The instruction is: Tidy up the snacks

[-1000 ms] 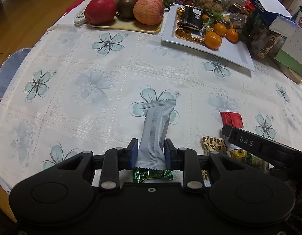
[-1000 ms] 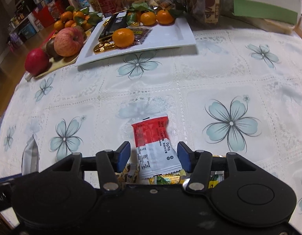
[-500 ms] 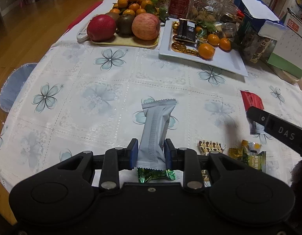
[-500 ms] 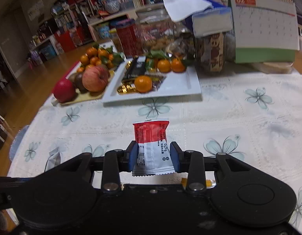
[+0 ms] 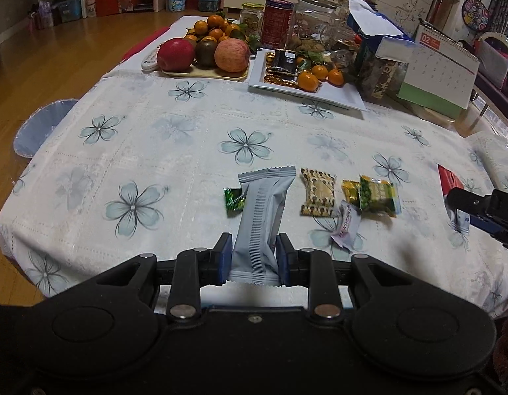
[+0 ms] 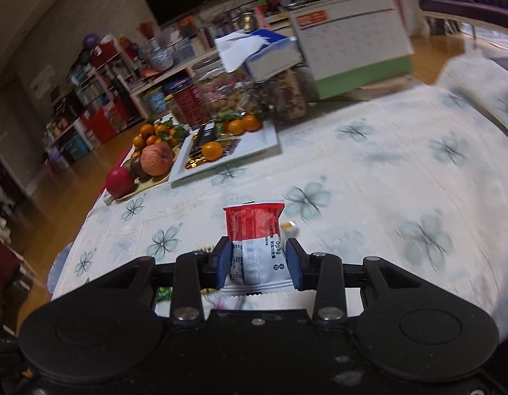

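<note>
Grey snack bar (image 5: 262,217) clamped in left gripper (image 5: 254,258), lifted above the tablecloth (image 5: 161,151), its lower end hidden by the pads. Red-and-white packet (image 6: 255,240) pinched in right gripper (image 6: 257,265), print partly legible. Right view motion-blurred; loose candies (image 5: 369,196) below mostly hidden there.

Two held snack packets (image 5: 260,217), five loose wrapped snacks (image 5: 318,197), two apples (image 5: 175,54).
</note>
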The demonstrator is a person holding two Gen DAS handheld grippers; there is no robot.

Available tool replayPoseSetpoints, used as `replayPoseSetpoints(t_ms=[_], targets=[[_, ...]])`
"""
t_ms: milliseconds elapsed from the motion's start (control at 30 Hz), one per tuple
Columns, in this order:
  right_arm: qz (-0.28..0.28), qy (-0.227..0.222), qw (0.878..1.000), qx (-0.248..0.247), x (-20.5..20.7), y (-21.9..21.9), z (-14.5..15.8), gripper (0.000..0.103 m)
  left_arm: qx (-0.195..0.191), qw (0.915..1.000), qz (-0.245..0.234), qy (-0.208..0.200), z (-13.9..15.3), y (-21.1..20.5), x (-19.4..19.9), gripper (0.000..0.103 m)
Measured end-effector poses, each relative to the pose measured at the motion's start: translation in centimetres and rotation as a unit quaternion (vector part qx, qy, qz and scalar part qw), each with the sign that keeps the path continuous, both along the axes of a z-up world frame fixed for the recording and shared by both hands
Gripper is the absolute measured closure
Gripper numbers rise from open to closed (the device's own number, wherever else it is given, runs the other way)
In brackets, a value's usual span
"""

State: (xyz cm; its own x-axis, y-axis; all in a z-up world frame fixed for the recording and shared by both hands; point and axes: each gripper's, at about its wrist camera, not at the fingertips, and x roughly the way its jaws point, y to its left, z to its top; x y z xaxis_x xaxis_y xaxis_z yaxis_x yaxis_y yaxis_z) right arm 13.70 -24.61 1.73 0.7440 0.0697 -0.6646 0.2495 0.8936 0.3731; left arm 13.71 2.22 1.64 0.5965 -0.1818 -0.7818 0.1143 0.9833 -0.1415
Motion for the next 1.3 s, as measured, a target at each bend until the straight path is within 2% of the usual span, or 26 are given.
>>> replayPoseSetpoints(t_ms=[100,233,700,833,1033,1300], targets=[[-0.025,-0.010,1.000,0.011,-3.6,-0.3,0.1,0.065,0.005,0.9997,-0.008,-0.023,0.3,-0.4,-2.9,0.067],[-0.043,-0.020,0.999,0.015,-7.6,-0.2,0.3,0.065,0.001,0.9993,-0.027,-0.028,0.2,-0.9,-6.0,0.067],[-0.029,-0.001,0.998,0.058,-16.8,1.9,-0.1,0.065,-0.050,0.9941,-0.084,0.048,-1.5,-1.4,-12.5,0.067],[-0.035,0.038,0.996,0.079,-18.1,1.9,-0.9,0.065,-0.056,0.9911,-0.092,0.078,-2.1,-1.5,-13.2,0.067],[-0.038,0.093,0.991,0.086,-19.0,2.3,-1.9,0.065,-0.038,0.9908,-0.085,0.099,-2.8,-1.6,-13.5,0.067],[0.004,0.101,0.993,0.059,-19.9,4.2,-1.8,0.065,-0.023,0.9864,-0.098,0.129,-3.6,-2.3,-13.4,0.066]])
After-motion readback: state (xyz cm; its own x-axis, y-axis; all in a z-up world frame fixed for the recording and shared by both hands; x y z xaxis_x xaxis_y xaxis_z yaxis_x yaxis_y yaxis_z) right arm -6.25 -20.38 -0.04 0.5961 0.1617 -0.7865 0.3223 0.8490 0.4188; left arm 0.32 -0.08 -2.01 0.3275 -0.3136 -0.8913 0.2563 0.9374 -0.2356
